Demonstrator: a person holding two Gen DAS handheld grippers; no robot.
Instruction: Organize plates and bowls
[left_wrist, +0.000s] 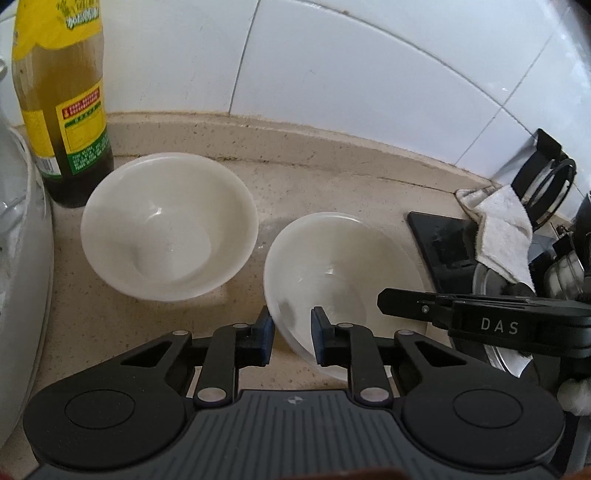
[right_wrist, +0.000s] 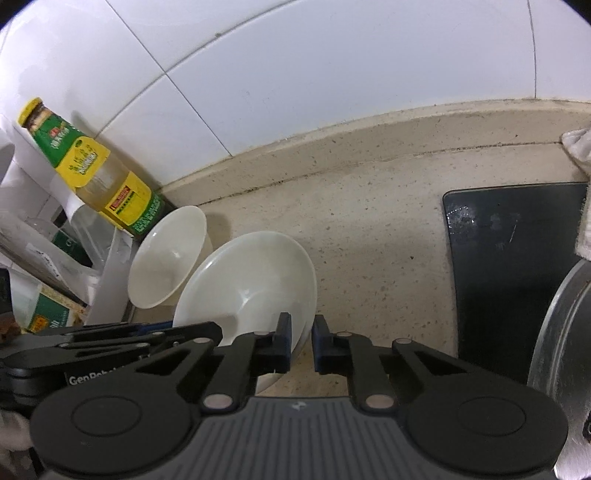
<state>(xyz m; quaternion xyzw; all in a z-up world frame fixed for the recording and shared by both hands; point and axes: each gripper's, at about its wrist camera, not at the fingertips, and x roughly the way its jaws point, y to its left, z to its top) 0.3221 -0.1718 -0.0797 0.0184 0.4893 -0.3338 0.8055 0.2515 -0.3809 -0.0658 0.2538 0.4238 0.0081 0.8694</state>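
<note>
Two plain white bowls (left_wrist: 168, 230) (left_wrist: 341, 273), speckled beige counter (left_wrist: 325, 188), white wall tiles (left_wrist: 332, 74), bottle (left_wrist: 62, 110) with yellow-and-green label, black hob (right_wrist: 509, 266), white cloth (left_wrist: 502, 229), black grippers with blue pads (left_wrist: 266, 338)

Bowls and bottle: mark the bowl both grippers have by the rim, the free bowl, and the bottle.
Held bowl (left_wrist: 343, 258): left wrist view, on its inner wall.
Free bowl (left_wrist: 166, 229): left wrist view, on its inner floor.
Sauce bottle (right_wrist: 129, 199): right wrist view, on the lower label.
</note>
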